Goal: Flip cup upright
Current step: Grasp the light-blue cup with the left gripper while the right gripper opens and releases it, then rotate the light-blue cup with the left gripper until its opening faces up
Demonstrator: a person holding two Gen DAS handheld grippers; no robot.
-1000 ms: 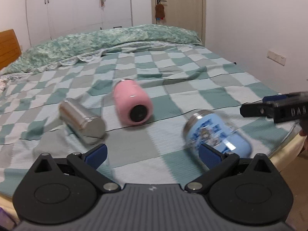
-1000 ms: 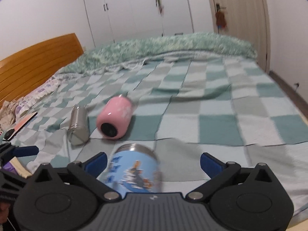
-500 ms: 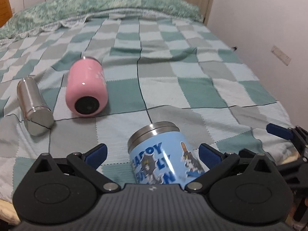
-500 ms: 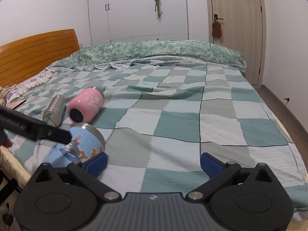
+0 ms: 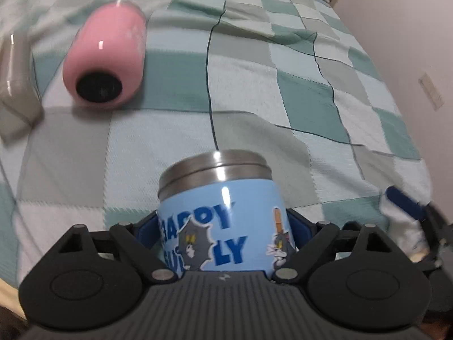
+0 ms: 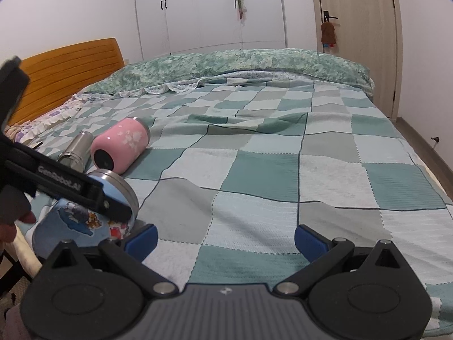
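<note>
Cup [image 5: 223, 226], the blue one with cartoon cats and a steel rim, sits between the fingers of the left gripper [image 5: 223, 235] near the front edge of the bed [image 6: 283, 170]. From the left wrist view, the blue pads press against its two sides, so the gripper looks closed on the cup's body, with the steel mouth pointing away from the camera. From the right wrist view the cup [image 6: 85, 215] appears tilted, mouth end raised toward the far side of the bed, its lower part close to the checked blanket; whether it touches the fabric I cannot tell. The right gripper [image 6: 226, 238] has its fingers spread wide with nothing between them, hovering over bare blanket beside the cup.

Judging by this, the grasp is made and the turning step is in hand: the cup is not yet standing. The next move calls for rotating the left wrist until the steel mouth faces up, then setting the base flat on the soft blanket before letting go. The bedding may give way under it, so a level patch matters.

A pink cup [image 6: 120, 147] and a steel bottle [image 6: 75, 153] lie on their sides farther up the bed, well apart from the grasp
</note>
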